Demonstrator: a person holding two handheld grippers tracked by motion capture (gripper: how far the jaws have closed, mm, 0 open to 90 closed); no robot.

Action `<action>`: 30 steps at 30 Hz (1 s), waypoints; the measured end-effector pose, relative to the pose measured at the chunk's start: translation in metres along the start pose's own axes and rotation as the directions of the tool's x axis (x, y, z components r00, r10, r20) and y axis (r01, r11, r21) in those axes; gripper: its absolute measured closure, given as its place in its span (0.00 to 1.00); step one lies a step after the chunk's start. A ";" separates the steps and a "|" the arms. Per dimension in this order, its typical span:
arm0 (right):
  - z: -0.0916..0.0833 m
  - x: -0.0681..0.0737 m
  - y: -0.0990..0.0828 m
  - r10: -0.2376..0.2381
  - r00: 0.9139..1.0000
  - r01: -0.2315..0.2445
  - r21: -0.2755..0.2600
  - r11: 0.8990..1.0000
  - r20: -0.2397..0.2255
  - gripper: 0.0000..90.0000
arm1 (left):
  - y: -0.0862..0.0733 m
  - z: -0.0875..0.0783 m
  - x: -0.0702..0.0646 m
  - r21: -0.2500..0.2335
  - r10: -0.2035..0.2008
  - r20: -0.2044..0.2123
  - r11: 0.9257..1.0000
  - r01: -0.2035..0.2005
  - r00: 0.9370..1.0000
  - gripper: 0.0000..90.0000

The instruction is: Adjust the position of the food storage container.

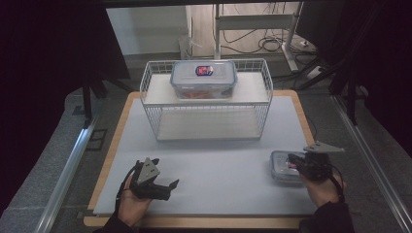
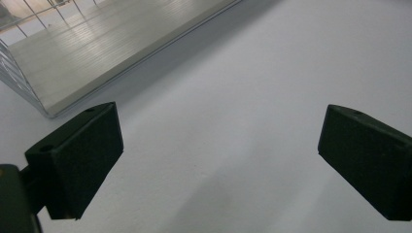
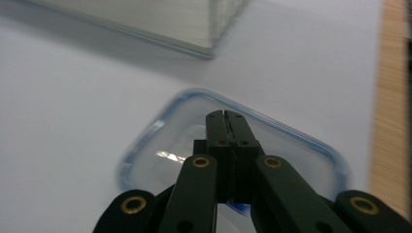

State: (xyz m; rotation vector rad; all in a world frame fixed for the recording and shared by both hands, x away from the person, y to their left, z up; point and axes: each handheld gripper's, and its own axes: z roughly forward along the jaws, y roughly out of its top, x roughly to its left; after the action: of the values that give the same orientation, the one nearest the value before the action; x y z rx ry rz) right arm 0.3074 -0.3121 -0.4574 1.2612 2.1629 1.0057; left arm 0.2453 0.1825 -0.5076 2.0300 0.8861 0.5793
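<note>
A small clear box with a blue-rimmed lid (image 1: 281,168) lies on the white mat at the front right. My right gripper (image 1: 294,160) is over it, jaws pressed together with nothing between them. In the right gripper view the shut tips (image 3: 227,116) sit above the middle of the lid (image 3: 160,145); I cannot tell whether they touch it. My left gripper (image 1: 165,175) rests in a hand at the front left, open. Its two black pads (image 2: 80,155) stand wide apart over bare mat, and the left gripper (image 2: 223,145) holds nothing.
A white wire rack (image 1: 206,104) stands at the back middle of the mat, with a larger clear lidded box (image 1: 204,77) on its upper shelf. The rack's lower shelf (image 2: 97,48) shows ahead of the left gripper. The wooden table edge (image 3: 391,97) runs right of the small box.
</note>
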 end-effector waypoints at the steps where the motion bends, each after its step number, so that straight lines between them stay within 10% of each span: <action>1: -0.005 -0.011 -0.004 0.022 0.999 -0.022 0.001 1.000 0.043 1.00 | 0.000 0.000 0.000 -0.001 -0.001 -0.001 1.000 0.001 1.000 0.03; 14: -0.013 -0.051 -0.027 0.122 0.980 -0.129 0.029 0.991 0.158 1.00 | -0.001 0.001 0.001 0.001 -0.012 0.000 1.000 0.012 1.000 0.03; 30: -0.001 -0.048 -0.027 0.123 0.982 -0.134 0.068 0.989 0.146 1.00 | -0.003 0.003 0.002 0.011 -0.021 0.008 1.000 0.020 1.000 0.03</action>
State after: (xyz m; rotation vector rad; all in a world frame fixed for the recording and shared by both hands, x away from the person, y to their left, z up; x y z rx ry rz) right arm 0.3154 -0.3630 -0.4767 1.4788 2.0515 0.8608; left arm 0.2478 0.1835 -0.5114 2.0297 0.9058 0.5552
